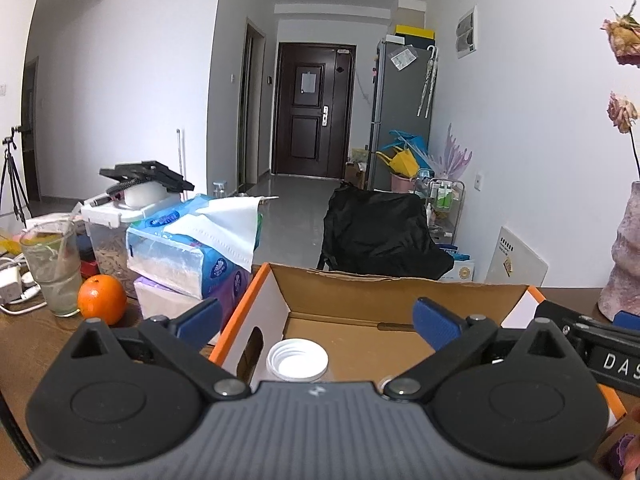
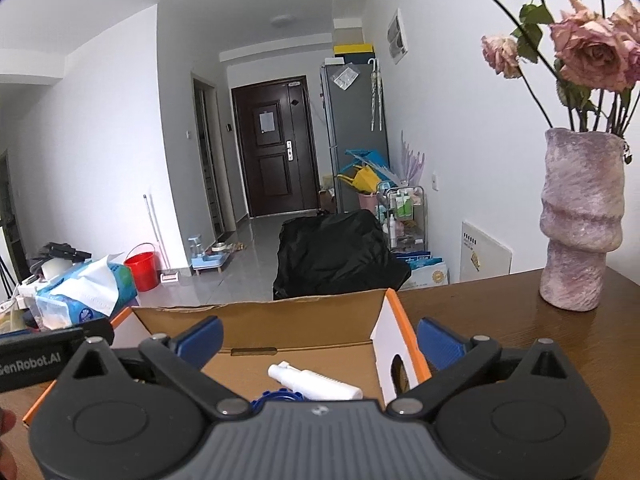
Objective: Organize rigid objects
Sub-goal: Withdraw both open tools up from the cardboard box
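Left wrist view: the left tool (image 1: pixel 316 320) hangs with its blue pads spread wide and nothing between them. Just ahead sits an open cardboard box (image 1: pixel 360 284) with orange edges; a white cap (image 1: pixel 298 360) lies on its floor, close below the tool. Left of the tool stand a tissue pack (image 1: pixel 192 248), an orange (image 1: pixel 102 299) and a drinking glass (image 1: pixel 52 268). At right, the other tool's body reads "DAS"

Right wrist view: the right tool (image 2: pixel 320 338) is likewise wide open and empty. Inside the box a white spray bottle (image 2: pixel 316 384) lies flat beside a blue ring (image 2: pixel 276 395). The left tool's side reads "GenRobot.AI". Right of the tool, a vase (image 2: pixel 580 220) of roses stands on the tabletop (image 2: pixel 500 312)
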